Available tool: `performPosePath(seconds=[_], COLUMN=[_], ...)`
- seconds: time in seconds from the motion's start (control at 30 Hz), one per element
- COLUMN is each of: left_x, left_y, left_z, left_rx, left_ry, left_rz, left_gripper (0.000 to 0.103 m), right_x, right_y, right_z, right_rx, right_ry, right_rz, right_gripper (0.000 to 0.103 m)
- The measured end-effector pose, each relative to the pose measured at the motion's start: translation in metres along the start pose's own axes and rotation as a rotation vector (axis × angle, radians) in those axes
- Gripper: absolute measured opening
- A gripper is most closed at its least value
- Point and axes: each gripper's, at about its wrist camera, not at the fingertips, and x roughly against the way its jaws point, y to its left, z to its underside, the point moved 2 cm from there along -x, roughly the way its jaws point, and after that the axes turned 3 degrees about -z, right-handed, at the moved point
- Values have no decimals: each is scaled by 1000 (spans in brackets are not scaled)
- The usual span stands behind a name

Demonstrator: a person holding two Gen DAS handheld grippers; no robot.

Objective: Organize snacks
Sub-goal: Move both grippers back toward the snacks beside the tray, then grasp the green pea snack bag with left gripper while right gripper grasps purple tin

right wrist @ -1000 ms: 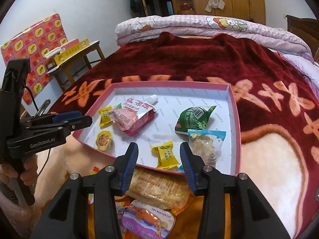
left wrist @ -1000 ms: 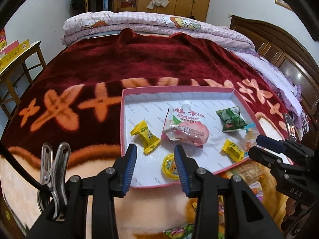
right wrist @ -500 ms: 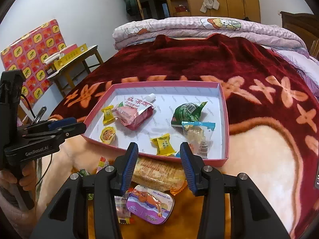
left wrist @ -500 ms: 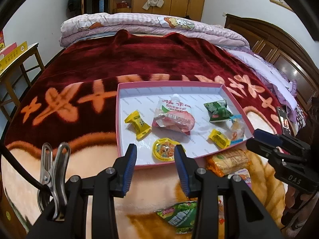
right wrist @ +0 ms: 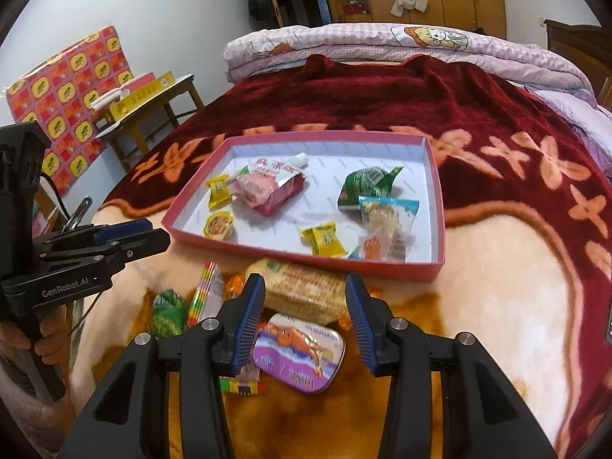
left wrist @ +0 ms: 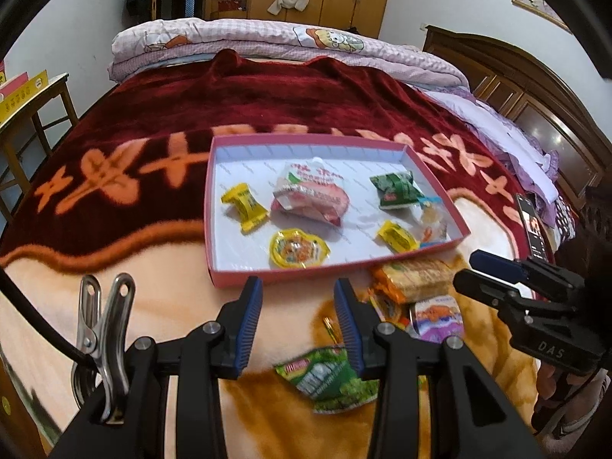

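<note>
A pink-rimmed tray (left wrist: 244, 280) (right wrist: 438, 206) lies on the bed and holds several snacks: a pink pouch (left wrist: 311, 201) (right wrist: 269, 187), yellow candies, a green packet (right wrist: 367, 185) and a round yellow jelly cup (left wrist: 298, 248). Loose snacks lie on the blanket in front of it: a cracker pack (right wrist: 302, 290) (left wrist: 415, 279), a purple tin (right wrist: 300, 352) (left wrist: 438, 317), a green packet (left wrist: 325, 376) (right wrist: 168, 311) and a striped candy strip (right wrist: 202, 294). My left gripper (left wrist: 298, 317) is open and empty above the green packet. My right gripper (right wrist: 306, 321) is open and empty over the purple tin.
The bed has a red and orange flowered blanket (left wrist: 114, 176) and a folded pink quilt (right wrist: 382, 46) at the far end. A wooden side table (right wrist: 153, 103) stands left of the bed. A phone (left wrist: 531, 225) lies at the right.
Both grippers have pulled back from the tray toward the near side of the bed. The loose snacks in front of the tray have come into view. Both stay open.
</note>
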Motion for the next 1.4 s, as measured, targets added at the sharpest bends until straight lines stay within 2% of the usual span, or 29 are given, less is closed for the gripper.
performPosePath(seconds=[0.6,0.87,0.93,1.03,1.3,1.4], left_x=[2,-6,-7,-9,-9,-6], left_y=[-13,-22,-24,-25,-27,-26], left_z=[38,46,47,48,52,53], left_rx=[-9,-34,-40,-42,-44,-41], left_ry=[59,85,83,80,58,51], left_rz=[43,44,40,36,12,4], left_gripper=[41,50,51,53,54,54], right_x=[2,-3,-5,-7,-20,-23], right_y=[-8,-5,-5,-5,2,4], right_z=[25,32,33,34,39,40], right_rx=[-26,-13,-15,-29,-29,-29], right_ry=[26,56,61,68,106,105], right_rz=[1,-13,-10,-18,-10,-4], right_gripper=[45,46,56,65,66,69])
